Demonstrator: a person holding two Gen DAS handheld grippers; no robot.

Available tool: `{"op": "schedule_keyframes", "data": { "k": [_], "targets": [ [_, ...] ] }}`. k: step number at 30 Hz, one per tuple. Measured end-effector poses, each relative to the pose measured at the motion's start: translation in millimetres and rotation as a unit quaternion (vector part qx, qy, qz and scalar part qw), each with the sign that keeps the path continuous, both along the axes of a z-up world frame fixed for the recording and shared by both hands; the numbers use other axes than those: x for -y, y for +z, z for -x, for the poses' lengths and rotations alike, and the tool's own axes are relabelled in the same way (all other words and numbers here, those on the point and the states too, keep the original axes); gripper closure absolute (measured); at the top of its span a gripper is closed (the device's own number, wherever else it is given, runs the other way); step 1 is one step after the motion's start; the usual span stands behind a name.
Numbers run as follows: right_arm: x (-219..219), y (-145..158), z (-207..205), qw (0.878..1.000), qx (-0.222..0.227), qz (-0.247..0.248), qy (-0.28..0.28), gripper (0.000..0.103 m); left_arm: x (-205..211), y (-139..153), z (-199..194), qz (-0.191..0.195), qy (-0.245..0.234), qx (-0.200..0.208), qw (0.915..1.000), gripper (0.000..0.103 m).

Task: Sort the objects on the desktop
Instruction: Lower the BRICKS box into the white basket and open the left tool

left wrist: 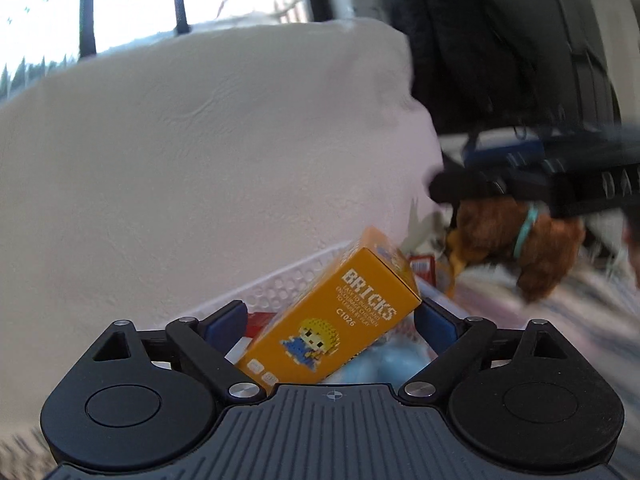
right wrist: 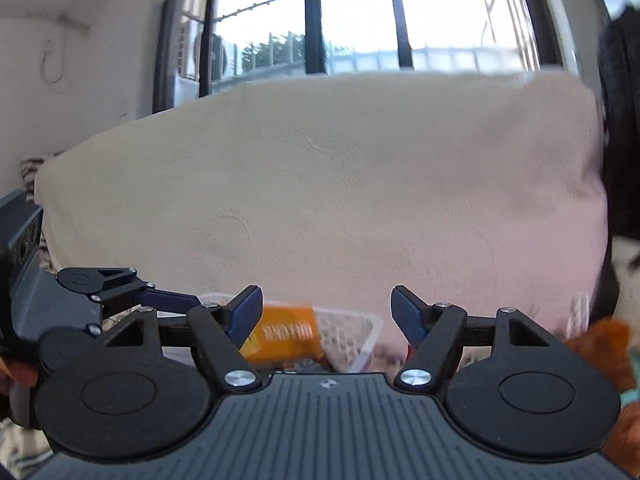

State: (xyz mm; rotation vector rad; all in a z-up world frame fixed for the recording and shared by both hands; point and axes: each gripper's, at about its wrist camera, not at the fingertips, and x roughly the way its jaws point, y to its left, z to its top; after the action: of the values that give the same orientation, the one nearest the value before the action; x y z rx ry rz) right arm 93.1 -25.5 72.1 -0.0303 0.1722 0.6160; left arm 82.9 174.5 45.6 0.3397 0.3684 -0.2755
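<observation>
The left tool (left wrist: 330,320) hung over a white perforated basket (left wrist: 280,280), its blue-padded jaws spread wide on either side of an orange "BRICKS" box (left wrist: 340,316). The box lay tilted inside the basket, one end raised toward the far rim, and neither pad (left wrist: 230,318) appeared to press against it. Other small items, one red and one pale blue, lay beneath the box in the basket. To the right, in the left wrist view, the right tool (left wrist: 520,184) was seen from the side above a brown plush toy (left wrist: 520,244) with a teal collar; motion blur smeared that part of the picture.

From the right wrist view, the right tool (right wrist: 326,312) stood with its jaws wide apart and nothing between them. The orange box (right wrist: 286,338) and basket (right wrist: 360,332) sat ahead of it, the left tool (right wrist: 176,300) reaching in from the left. The plush toy (right wrist: 600,344) showed at the right edge. A large cream cushion (right wrist: 340,180) filled the background below a barred window (right wrist: 360,12).
</observation>
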Motion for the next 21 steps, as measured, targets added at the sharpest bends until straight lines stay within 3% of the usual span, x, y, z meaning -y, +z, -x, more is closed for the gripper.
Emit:
{"op": "schedule_keyframes", "data": {
  "k": [3,8,12,17,21],
  "targets": [
    [-16.5,-7.0,-7.3,0.999,-0.011,0.050,0.009,0.027,2.0,-5.3,7.3,-0.013,-0.003,-0.002,0.9999,0.006],
    [-23.9,-33.1,-19.1,0.994,-0.038,0.105,-0.017,0.026,-18.2,-4.2,24.4,0.000,0.002,-0.008,1.0000,0.005],
    [-20.2,-46.7,-24.0,0.990,-0.047,0.123,-0.049,0.026,-44.4,-0.9,37.9,0.048,0.009,-0.022,0.9986,0.003],
    [-14.4,-35.7,-16.6,0.995,-0.039,0.087,-0.037,0.026,-57.3,-3.0,39.0,0.081,0.035,-0.026,0.9958,0.003],
    [-32.5,-42.4,3.5,0.988,-0.008,0.155,-0.006,0.026,-38.4,-5.4,32.8,0.076,0.029,-0.021,0.9965,0.003]
  ]
}}
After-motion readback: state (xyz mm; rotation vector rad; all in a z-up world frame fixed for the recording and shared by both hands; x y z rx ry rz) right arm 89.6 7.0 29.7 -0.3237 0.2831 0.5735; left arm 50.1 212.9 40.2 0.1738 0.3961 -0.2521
